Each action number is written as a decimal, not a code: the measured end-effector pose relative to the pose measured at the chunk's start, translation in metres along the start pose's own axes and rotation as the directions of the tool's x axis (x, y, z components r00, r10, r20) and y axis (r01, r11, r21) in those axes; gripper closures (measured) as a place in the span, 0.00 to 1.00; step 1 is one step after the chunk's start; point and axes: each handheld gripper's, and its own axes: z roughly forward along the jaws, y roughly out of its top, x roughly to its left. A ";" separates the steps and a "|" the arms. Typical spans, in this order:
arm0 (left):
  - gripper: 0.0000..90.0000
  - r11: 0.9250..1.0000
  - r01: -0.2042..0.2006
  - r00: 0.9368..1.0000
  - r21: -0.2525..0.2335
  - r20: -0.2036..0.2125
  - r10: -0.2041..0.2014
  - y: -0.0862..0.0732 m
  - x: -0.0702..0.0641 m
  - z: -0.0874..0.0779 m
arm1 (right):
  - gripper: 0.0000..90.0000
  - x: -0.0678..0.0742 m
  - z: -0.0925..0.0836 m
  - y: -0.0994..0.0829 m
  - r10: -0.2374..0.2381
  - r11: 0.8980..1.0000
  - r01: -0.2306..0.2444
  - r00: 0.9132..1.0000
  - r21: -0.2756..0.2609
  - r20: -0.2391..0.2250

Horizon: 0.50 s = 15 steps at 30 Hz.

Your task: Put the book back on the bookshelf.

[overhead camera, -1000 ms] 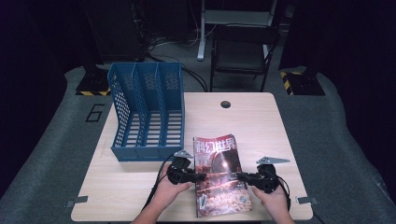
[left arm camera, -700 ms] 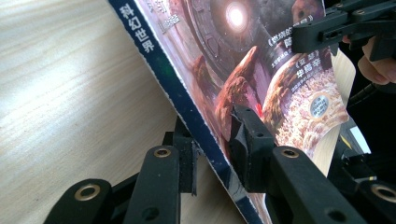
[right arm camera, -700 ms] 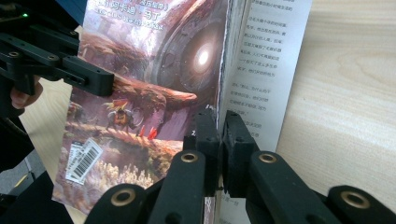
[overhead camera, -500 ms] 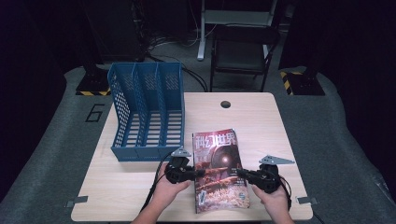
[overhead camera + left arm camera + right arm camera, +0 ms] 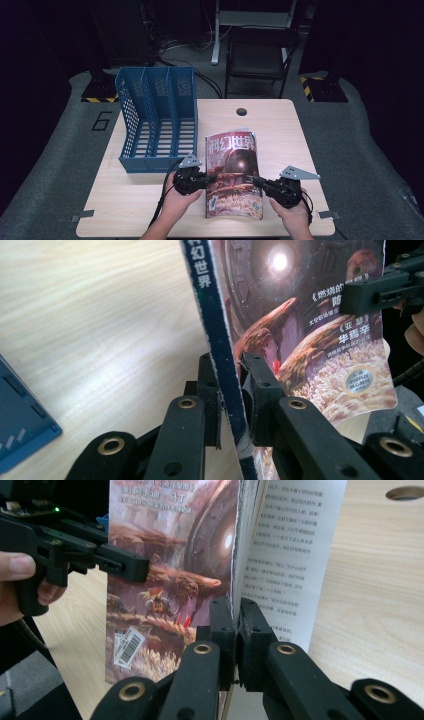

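Setting: dark room with black drapes, a grey floor mat and a pale wood-grain table (image 5: 280, 125) with a round cable hole (image 5: 242, 111)
Task thing: glossy paperback magazine with a dark blue spine and a sci-fi cover of reddish planets (image 5: 234, 172), at the near middle of the table, just right of the rack
Left gripper (image 5: 207, 177): jaws pinching the magazine's blue spine edge; in the left gripper view (image 5: 230, 405) the spine runs straight between the two black pads, which have just been closing onto it
Right gripper (image 5: 257, 181): jaws pressed together on the open page edge, clamping the cover and a bundle of pages (image 5: 234, 630)
What changed: a second ago the magazine lay flat and lower on the table; now its cover sits a little higher in the high view and the lower end looks clear of the wood, both hands having risen with it
Meaning: the grasp looks complete and the lift is under way; the likely destination is the blue perforated plastic file rack with three slots (image 5: 157, 117), well clear to the left
Materials: slick printed cover, thin matte text pages that fan loose on the right side, rigid plastic rack, hard black jaws
Risk: the floppy pages could sag or slip from the right-hand clamp
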 end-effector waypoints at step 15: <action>0.93 0.997 -0.070 0.997 -0.029 -0.015 0.070 0.006 -0.008 -0.005 | 0.93 -0.003 0.010 -0.001 -0.016 0.996 0.014 1.000 0.092 0.018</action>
